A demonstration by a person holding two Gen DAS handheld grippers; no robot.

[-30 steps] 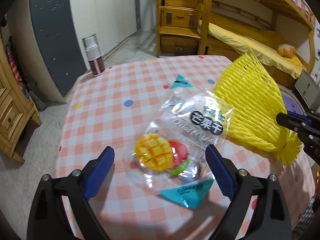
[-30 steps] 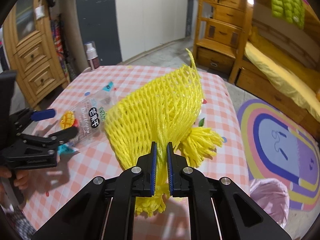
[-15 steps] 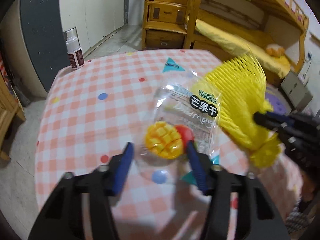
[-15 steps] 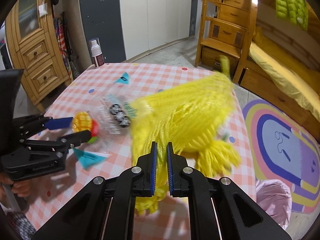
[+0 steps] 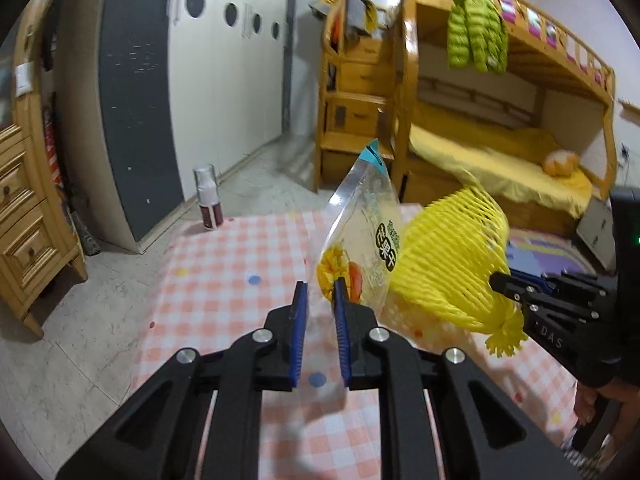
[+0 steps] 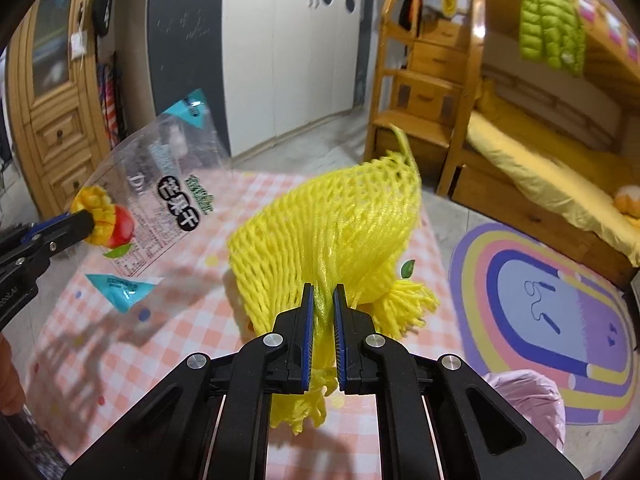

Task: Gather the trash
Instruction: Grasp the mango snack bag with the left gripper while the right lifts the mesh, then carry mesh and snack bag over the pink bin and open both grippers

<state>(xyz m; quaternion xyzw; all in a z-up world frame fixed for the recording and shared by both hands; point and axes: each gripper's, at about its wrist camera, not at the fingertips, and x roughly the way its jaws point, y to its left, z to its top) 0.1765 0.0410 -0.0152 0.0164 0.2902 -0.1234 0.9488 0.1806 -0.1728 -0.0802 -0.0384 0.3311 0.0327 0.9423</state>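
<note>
My left gripper (image 5: 320, 292) is shut on a clear dried-mango bag (image 5: 366, 236) with a mango picture and blue corners, and holds it up off the checked tablecloth (image 5: 240, 272). The bag also shows at the left of the right wrist view (image 6: 160, 196), pinched by the left gripper (image 6: 82, 220). My right gripper (image 6: 321, 300) is shut on the gathered end of a yellow foam fruit net (image 6: 340, 224) and holds it above the table. The net (image 5: 448, 256) hangs just right of the bag, held by the right gripper (image 5: 498, 280).
A small white and maroon bottle (image 5: 208, 200) stands at the table's far left corner. A pink bag (image 6: 532, 408) sits on the floor right of the table, by a striped rug (image 6: 552, 308). A wooden bunk bed (image 5: 480, 128) and drawers (image 5: 24, 224) surround the table.
My left gripper closed on the mango bag and lifted it off the table. My right gripper kept its hold on the yellow net and raised it.
</note>
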